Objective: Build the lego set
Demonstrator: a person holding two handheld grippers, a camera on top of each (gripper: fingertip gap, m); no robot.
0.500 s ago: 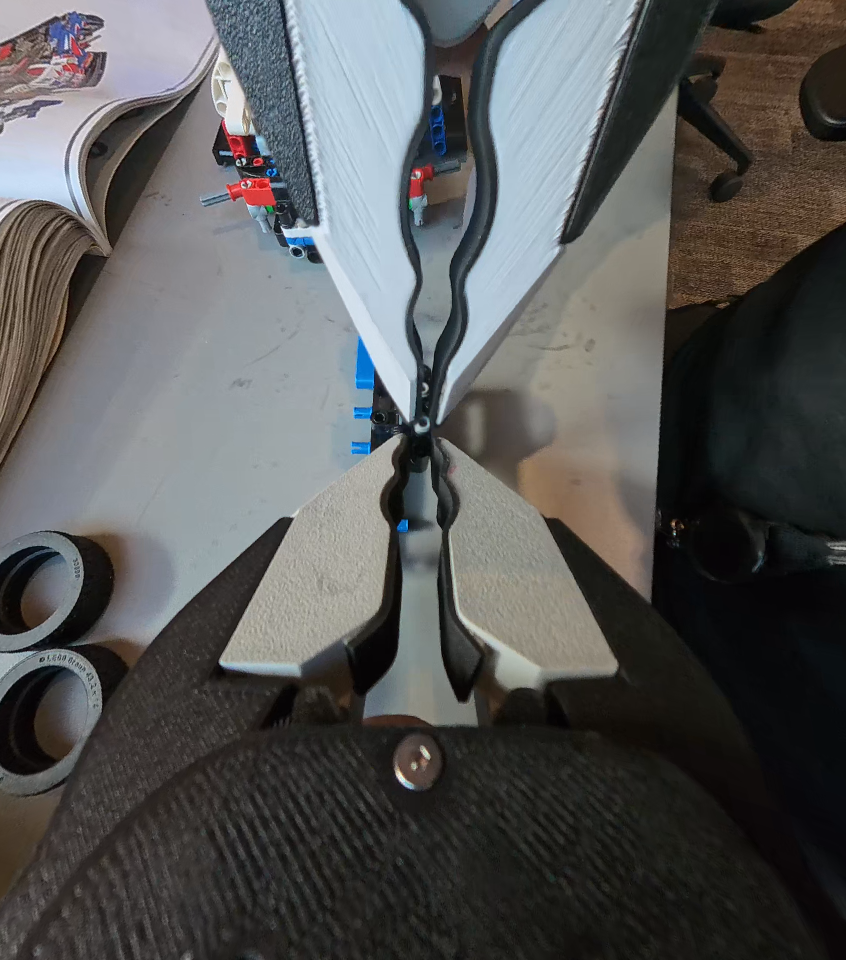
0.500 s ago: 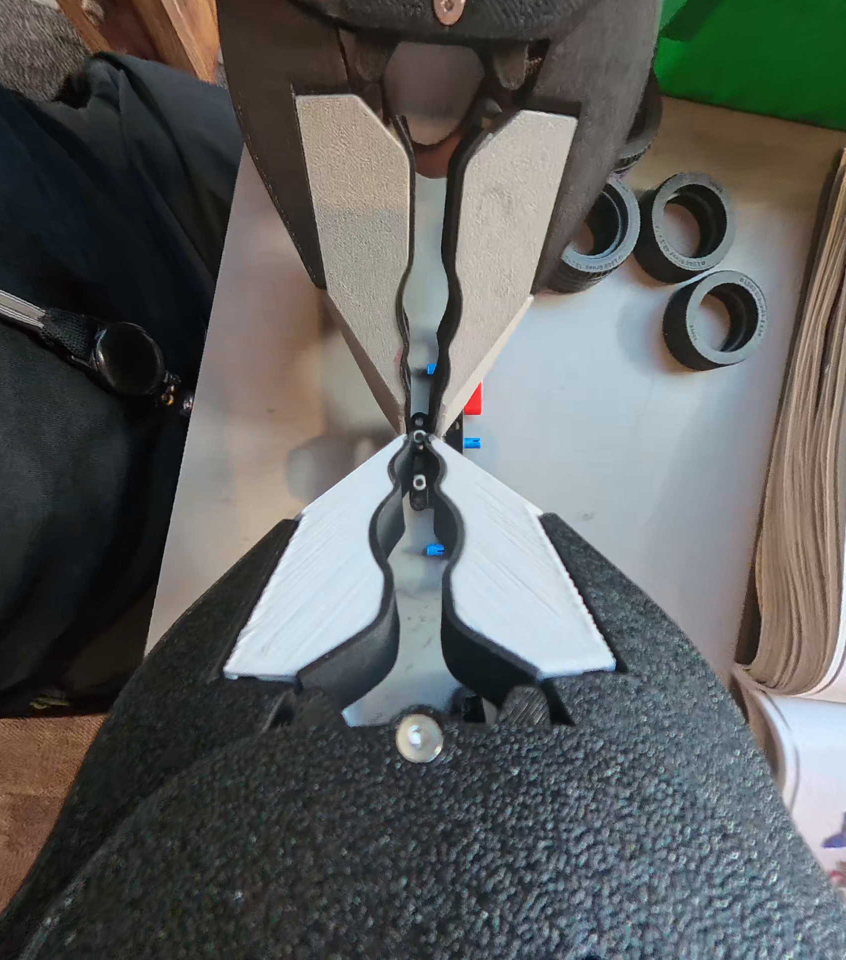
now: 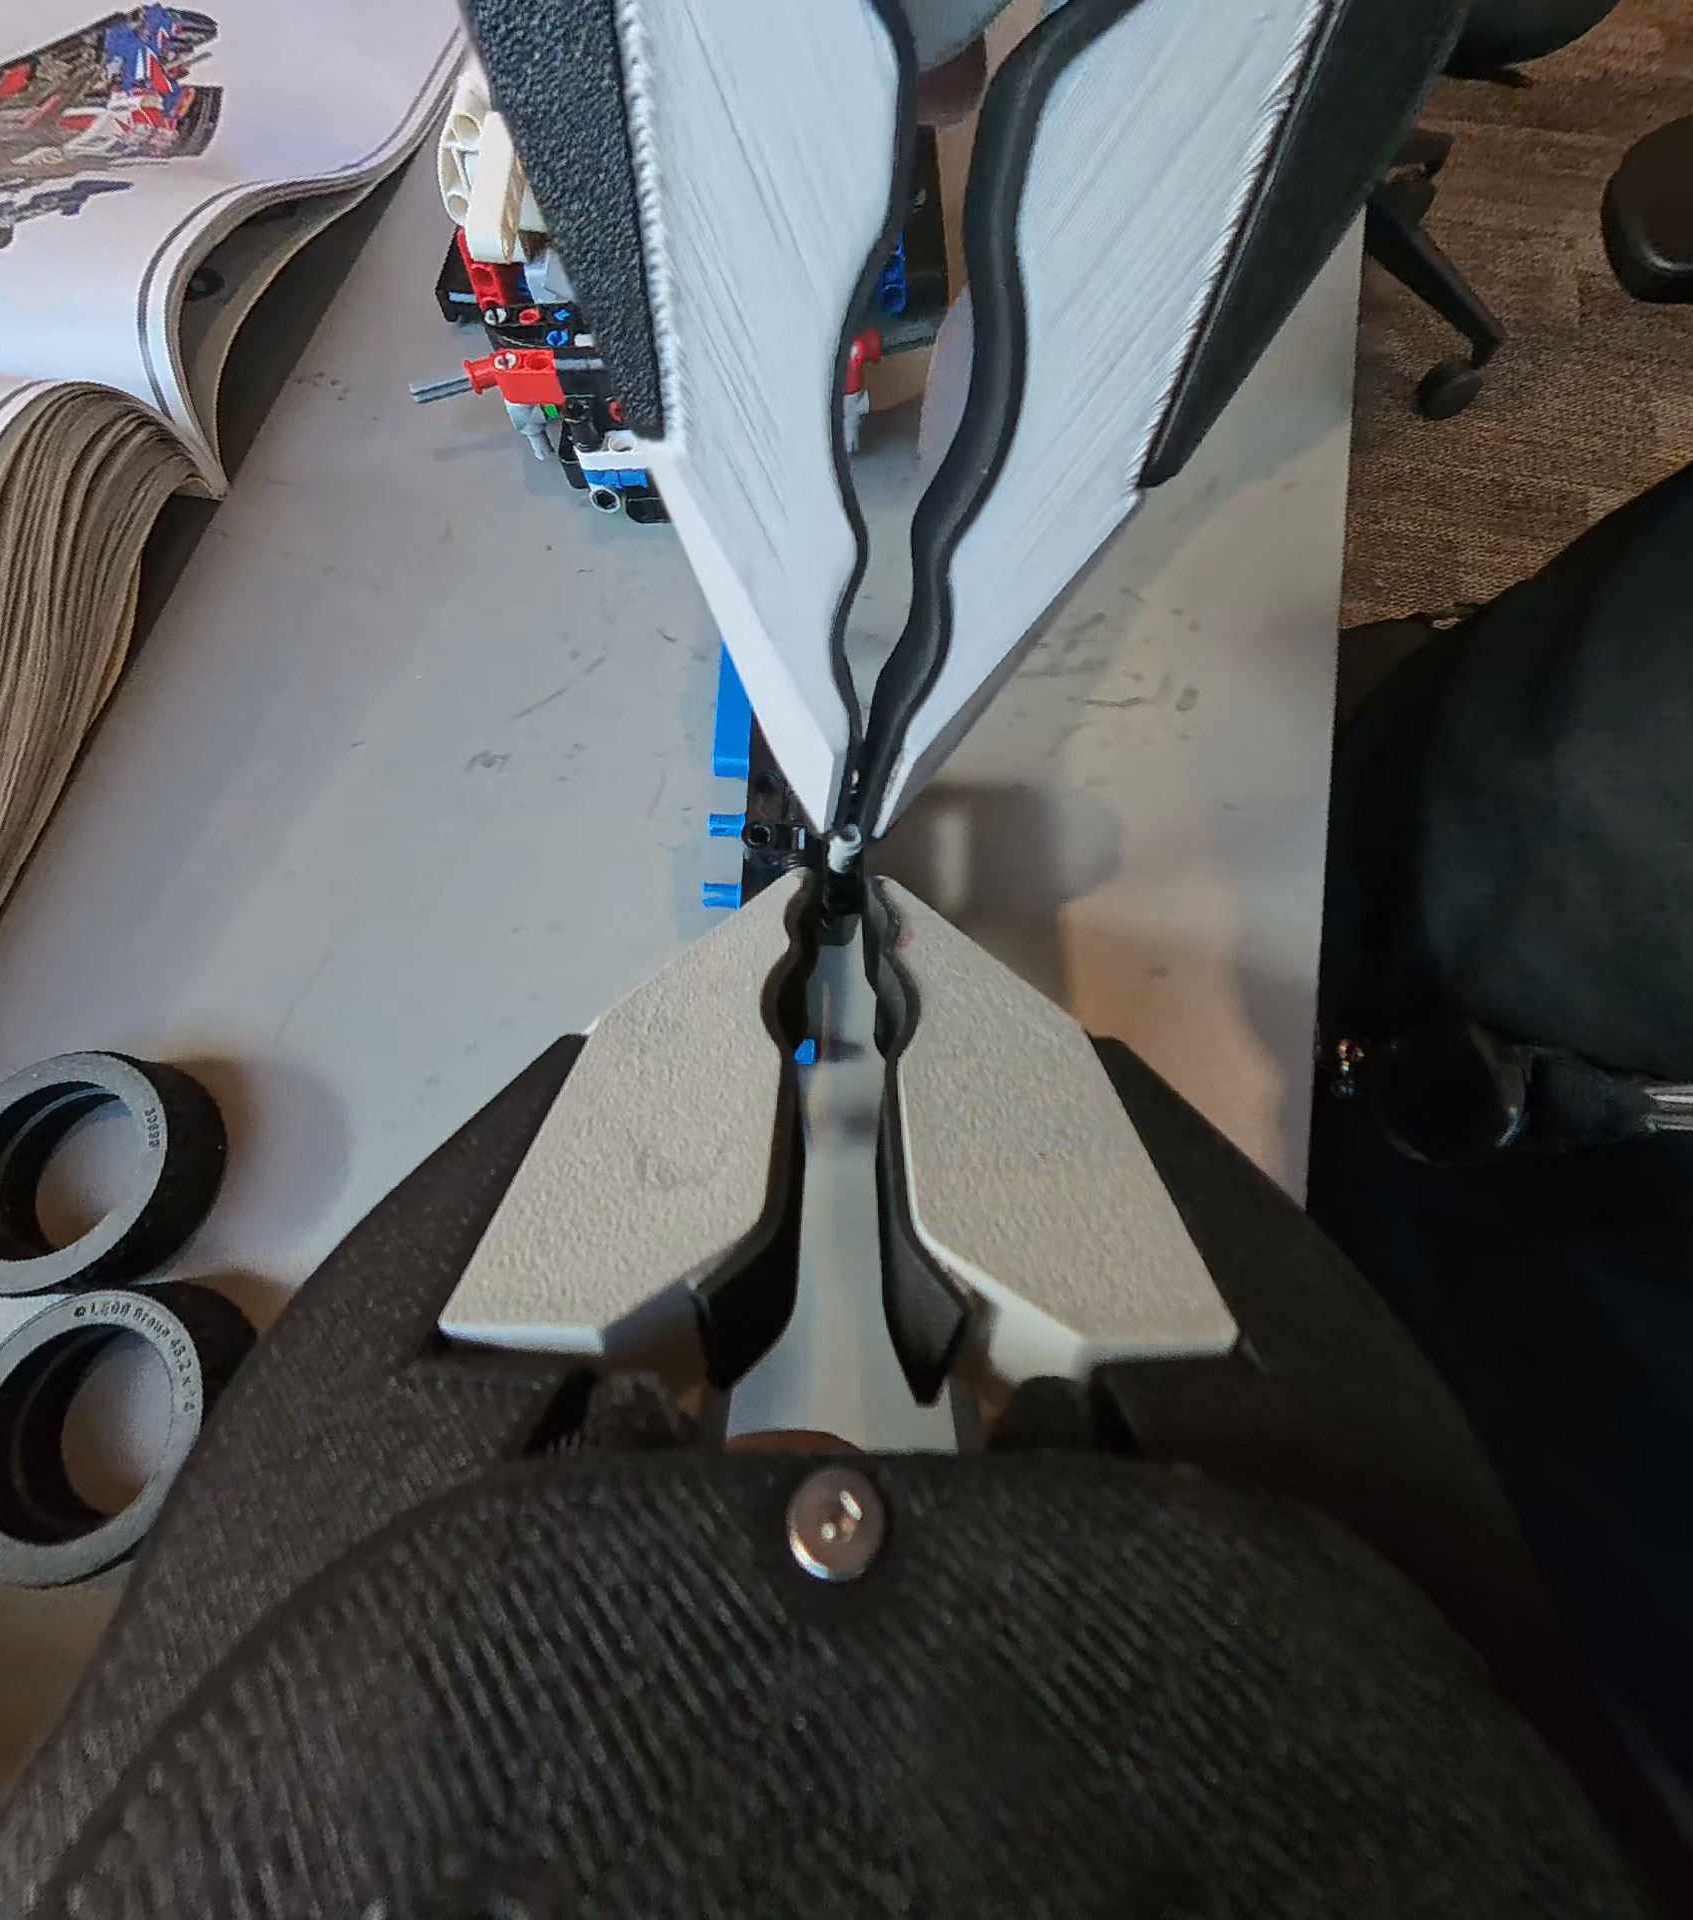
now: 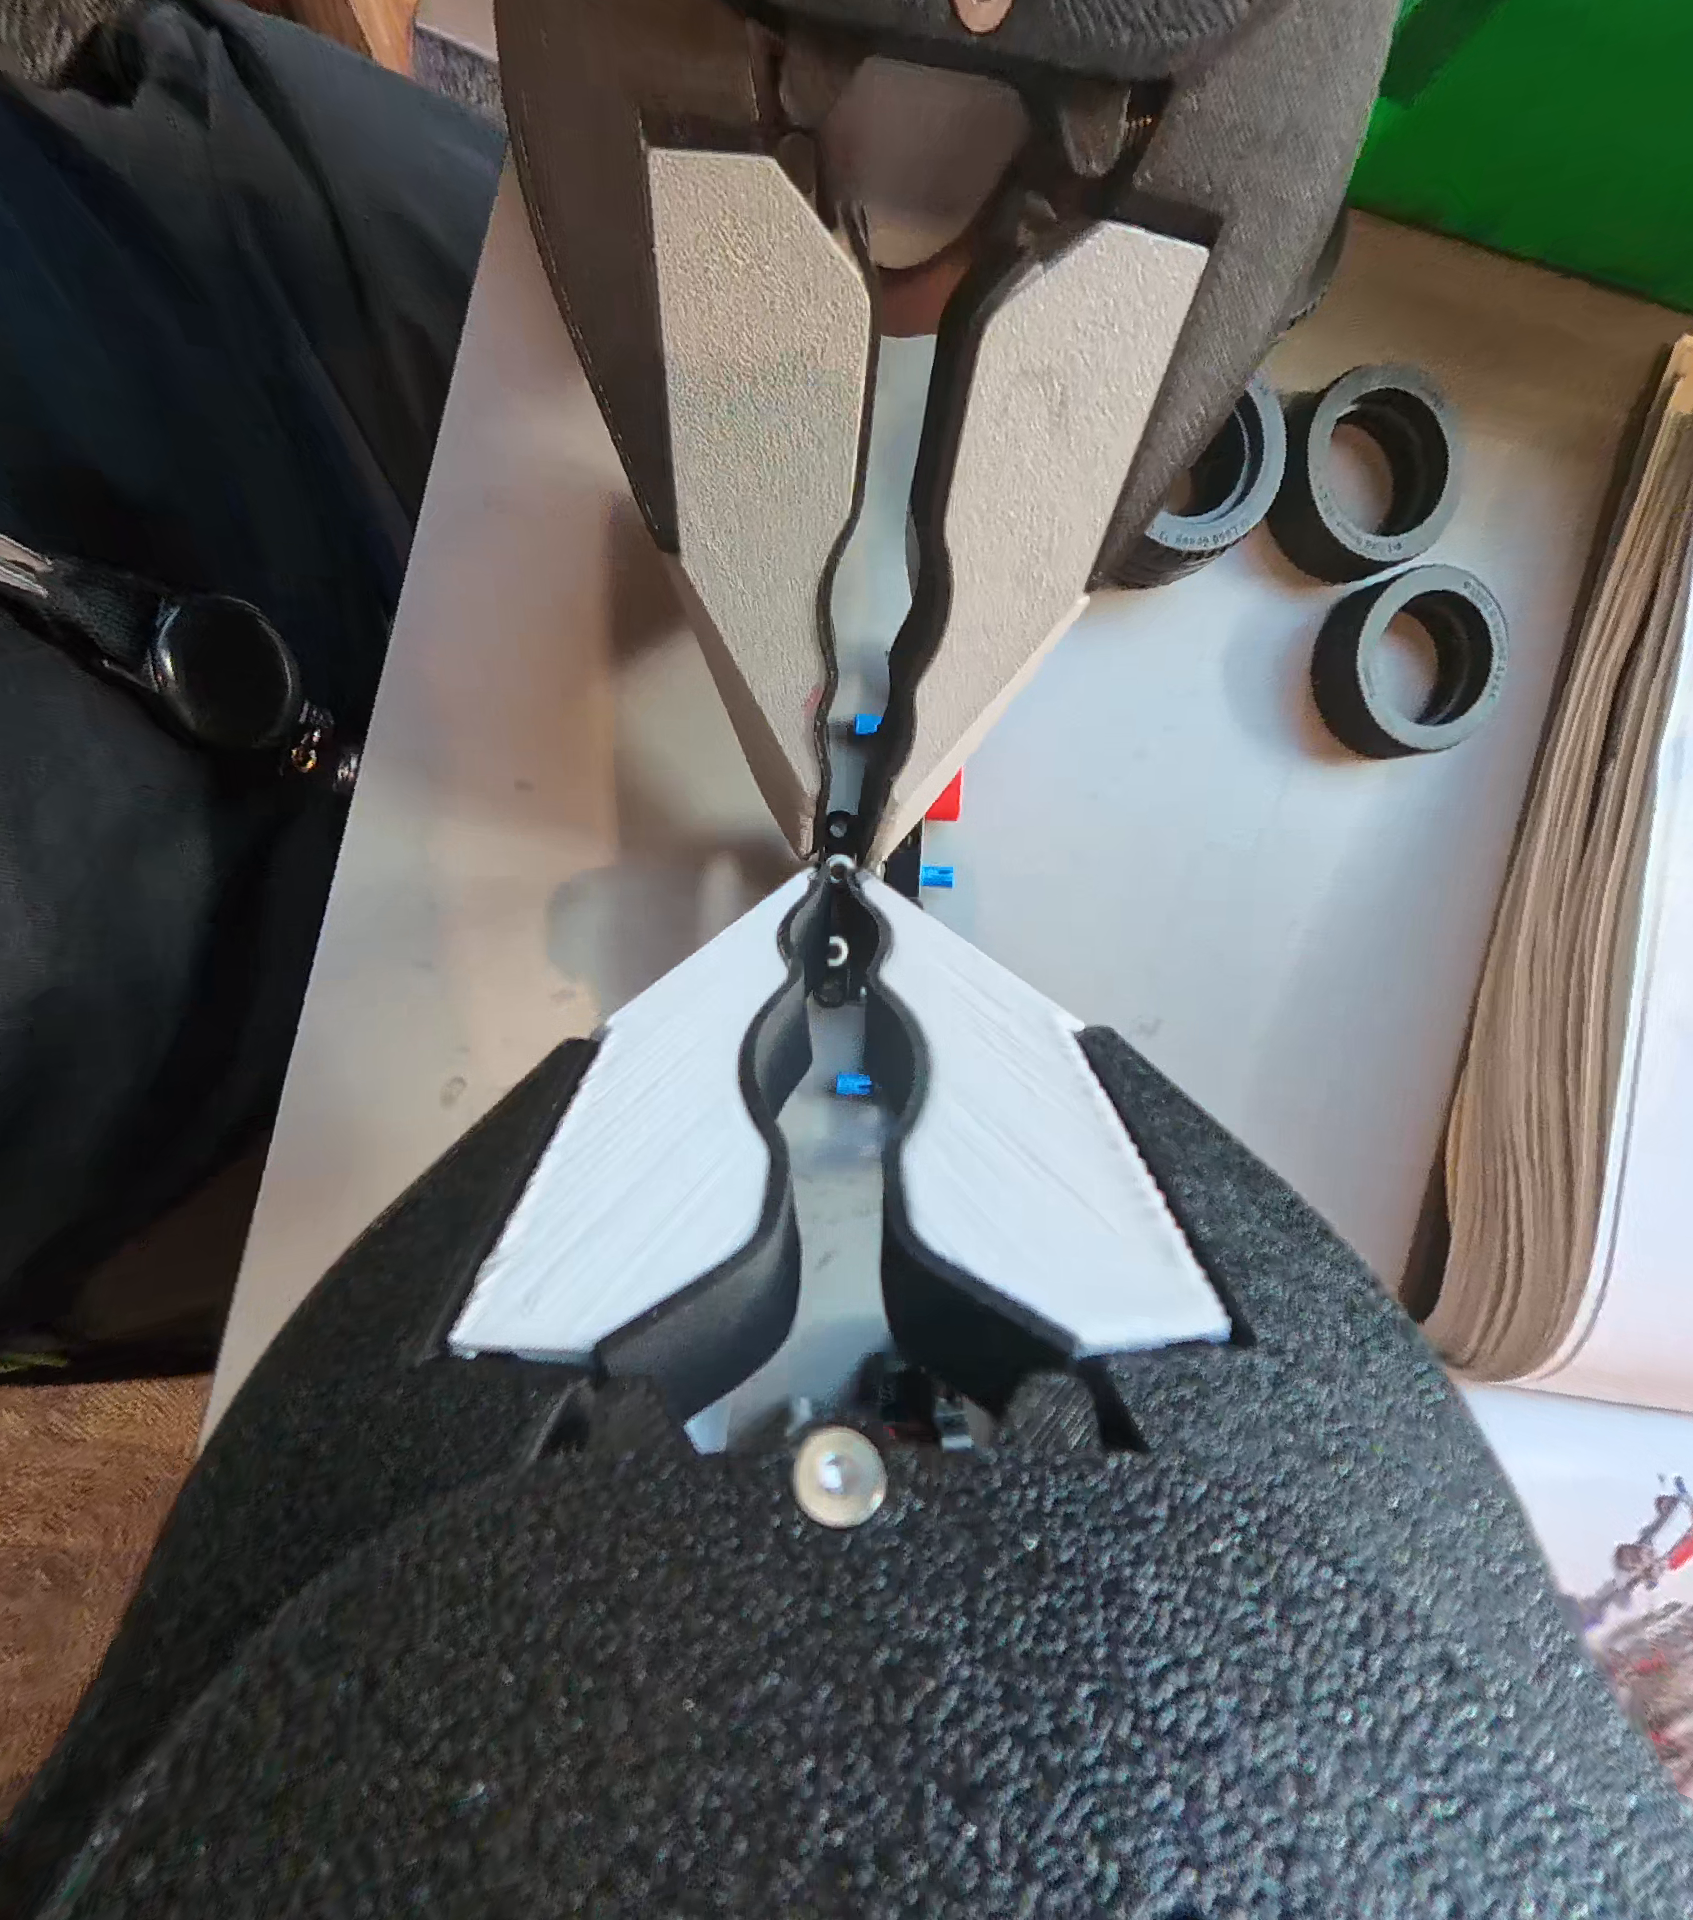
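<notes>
Over the scuffed pale grey counter point(image 3: 385, 790), the left claw point(image 3: 837, 899) and right claw point(image 4: 837, 883) meet tip to tip, each clenched on one small black pinned Lego beam point(image 4: 837, 951); brown carpet point(image 3: 1548, 416) lies beyond.

The bench point(image 3: 354, 779) looks smooth, matt and scuffed. Tyres point(image 3: 78, 1174) look like matt rubber. The manual point(image 3: 11, 582) is paper, its pages faintly glossy.

Both grippers meet tip to tip, pointing straight at each other. The left gripper point(image 3: 840, 902), the one with speckled grey fingers point(image 3: 655, 1122) and a woven black body, has its jaws pinched nearly together, clamped on a small black piece at the very tips. The right gripper point(image 4: 834, 904), white ribbed fingers point(image 4: 655, 1174) on a pebbly black body, comes in from the far side in the left wrist view, tips squeezed shut on a tiny light-coloured pin.
</notes>
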